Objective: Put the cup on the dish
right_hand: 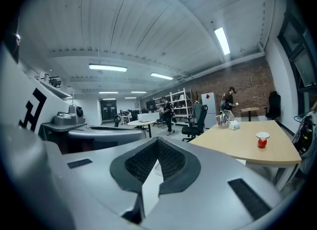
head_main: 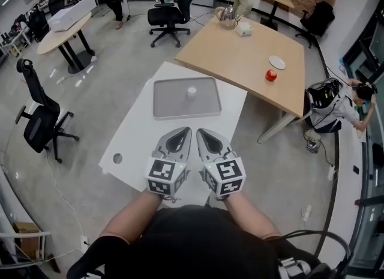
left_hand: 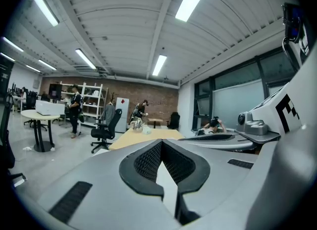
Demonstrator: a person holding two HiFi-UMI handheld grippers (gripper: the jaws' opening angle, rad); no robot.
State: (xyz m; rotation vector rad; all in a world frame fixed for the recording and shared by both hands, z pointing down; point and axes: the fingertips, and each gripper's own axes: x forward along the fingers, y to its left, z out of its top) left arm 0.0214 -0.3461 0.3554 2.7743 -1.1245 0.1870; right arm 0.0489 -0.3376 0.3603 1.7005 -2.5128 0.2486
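Holding both claws pinched closed and empty, side by side above the near end of the white table (head_main: 135, 143).
Left gripper (head_main: 186, 131) and right gripper (head_main: 200, 131) are pointing toward the gray tray (head_main: 168, 107); the cup (head_main: 191, 92) is standing upright near the tray's middle, well apart from both.

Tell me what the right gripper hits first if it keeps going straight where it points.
Probably the cup on the gray tray. The right gripper points toward it across the white table, though its height above the tray is unclear.
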